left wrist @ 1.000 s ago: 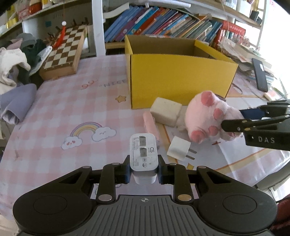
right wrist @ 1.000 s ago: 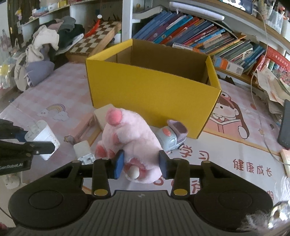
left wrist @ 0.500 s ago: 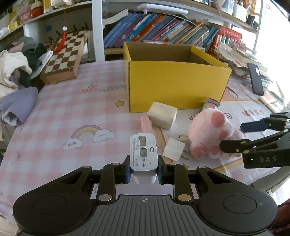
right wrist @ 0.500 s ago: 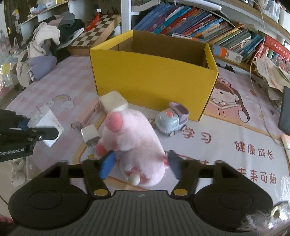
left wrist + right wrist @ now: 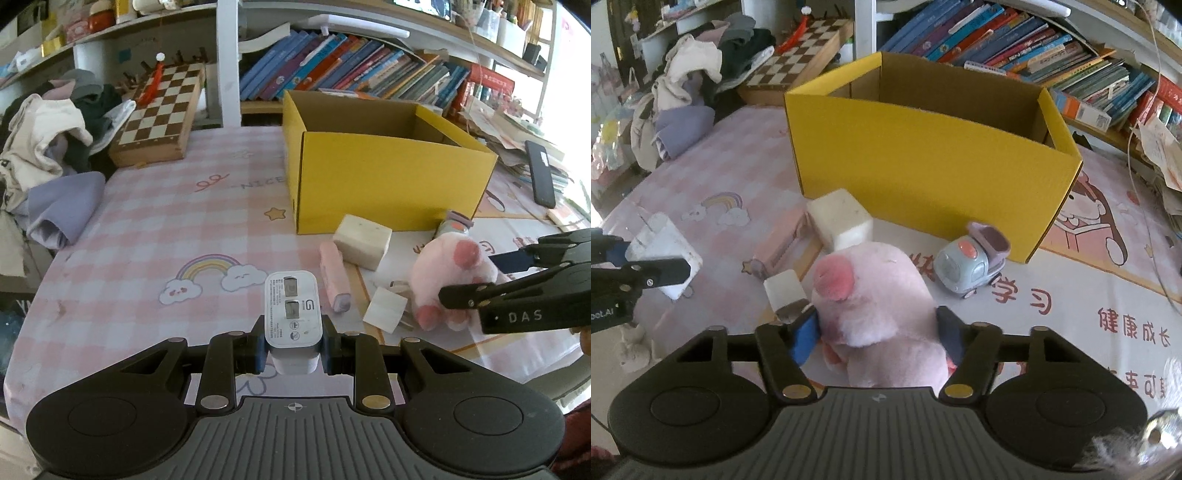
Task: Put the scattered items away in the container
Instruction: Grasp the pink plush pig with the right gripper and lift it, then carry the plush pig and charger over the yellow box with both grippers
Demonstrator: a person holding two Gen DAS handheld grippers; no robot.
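Left fingers (image 5: 293, 349) clamp white charger (image 5: 292, 310), lifted for yellow box (image 5: 923, 147). Right fingers (image 5: 877, 332), just narrowing, bracket pink plush (image 5: 879, 306); firm grip unclear, regrasping for lift.

box floor (image 5: 960, 107) hidden (walls), charger label (image 5: 291, 314) illegible

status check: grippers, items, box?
Left gripper shut on white charger. Right gripper just closing around pink plush. Yellow box open; nothing blocking.
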